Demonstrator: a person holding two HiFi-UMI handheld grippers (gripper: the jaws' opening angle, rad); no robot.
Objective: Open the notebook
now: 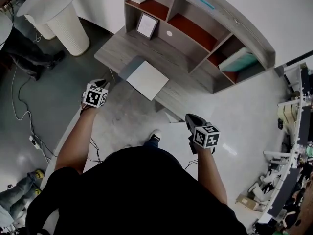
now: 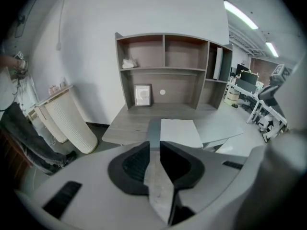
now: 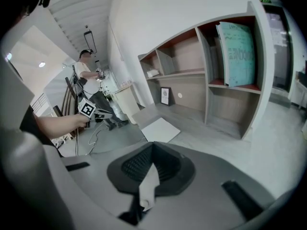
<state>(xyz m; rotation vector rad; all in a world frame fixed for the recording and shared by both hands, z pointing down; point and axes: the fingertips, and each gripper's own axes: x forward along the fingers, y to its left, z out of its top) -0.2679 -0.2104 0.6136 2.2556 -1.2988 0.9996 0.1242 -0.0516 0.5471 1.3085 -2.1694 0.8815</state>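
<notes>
Lying flat near the front edge of the desk, the notebook shows a bare white page, and a grey leaf (its cover, by the look of it) is folded out flat against the desk on the side nearer the left gripper. So the notebook lies open, as the task asks, though one moment cannot say who laid it so. It sits well apart from the framed picture and the shelves at the back, which leaves the cover room to swing without catching anything. Both tools hang over the floor in front of the desk, slanted down toward it and touching nothing. In its own view the left gripper's jaws stand a narrow gap apart with nothing between them; only the desk and the grey cover show through the slot. The right gripper has its jaws drawn together at the tips and carries nothing. That distance makes sense to my eye: a book resting spread on a level top stays put by its own weight and needs no hold.
</notes>
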